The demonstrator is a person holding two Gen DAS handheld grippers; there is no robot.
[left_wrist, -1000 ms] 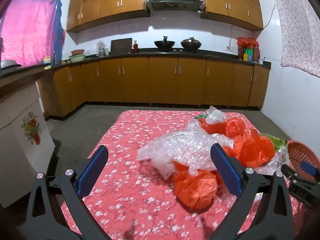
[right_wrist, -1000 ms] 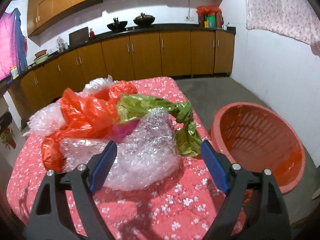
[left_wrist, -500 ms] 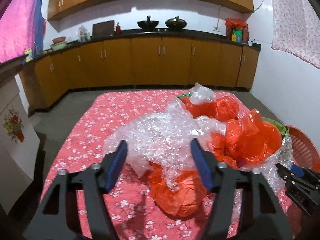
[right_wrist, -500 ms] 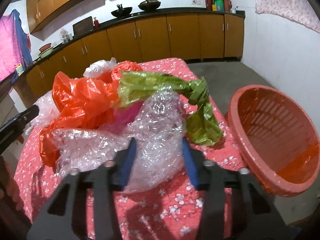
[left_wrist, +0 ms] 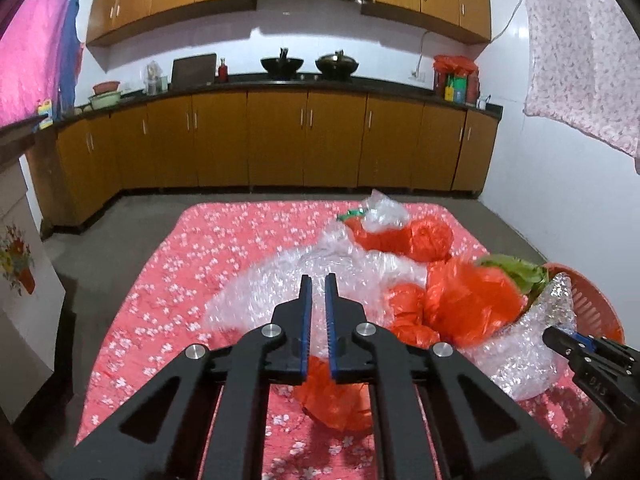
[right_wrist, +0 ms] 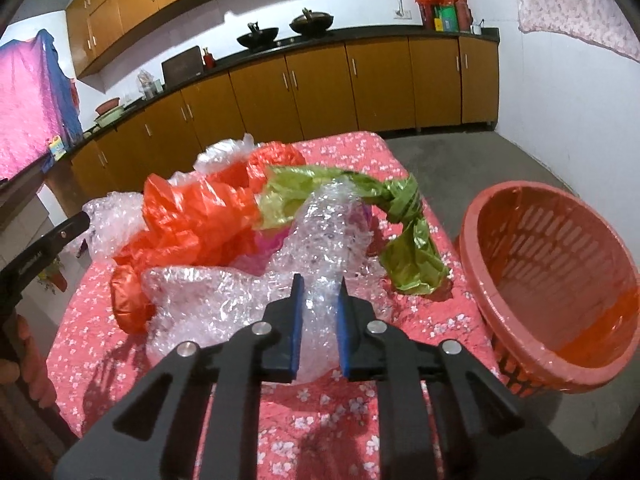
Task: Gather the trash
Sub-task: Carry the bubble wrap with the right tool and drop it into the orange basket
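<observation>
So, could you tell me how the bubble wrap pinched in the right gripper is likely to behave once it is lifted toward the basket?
Probably floppy: the bubble wrap lies crumpled and draped over the pile. Likely very light, being thin clear film. It may drag neighbours, since the green bag lies against it. The right gripper, jaws just closing, pinches one fold, so the rest would likely dangle.

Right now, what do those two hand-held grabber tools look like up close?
Both are alike: the left gripper and right gripper have matte black angular linkage arms with triangular cut-outs, round silver pivot bolts, and two flat blue pads. Small pale lettering marks each one's black side.
</observation>
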